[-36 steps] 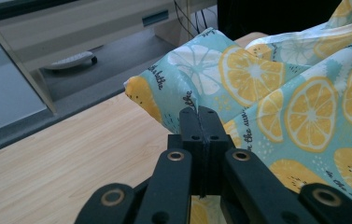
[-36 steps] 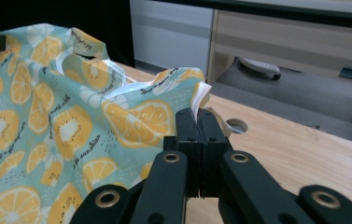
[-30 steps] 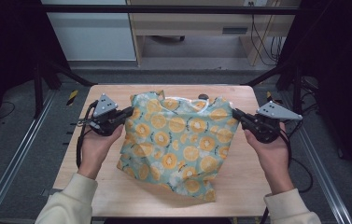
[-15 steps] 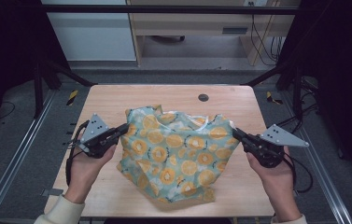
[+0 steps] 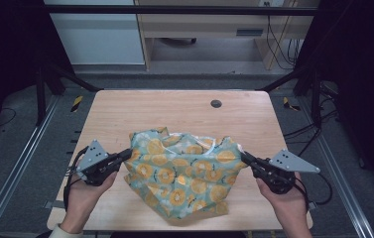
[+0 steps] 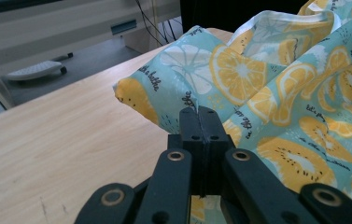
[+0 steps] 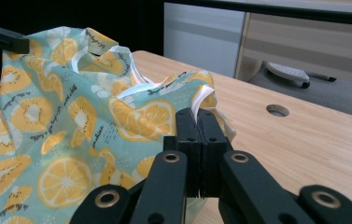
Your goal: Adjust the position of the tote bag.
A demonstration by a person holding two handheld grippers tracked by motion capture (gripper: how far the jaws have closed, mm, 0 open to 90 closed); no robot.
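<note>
Both claws have dragged the fruit-print cloth nearer and lower since a second ago; left claw is pinched tight on its left edge, right claw on its right edge; cloth sags onto the near-middle tabletop between them.

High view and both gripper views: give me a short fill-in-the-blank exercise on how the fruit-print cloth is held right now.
1. The left gripper is shut on the cloth's ____ edge, as the high view shows it.
2. The fruit-print cloth has a pale ____ ground with yellow citrus slices.
3. The right gripper has its jaws ____ on the cloth.
4. The round hole in the table lies ____ the cloth, toward the far edge.

Missing words: left; teal; shut; beyond
</note>
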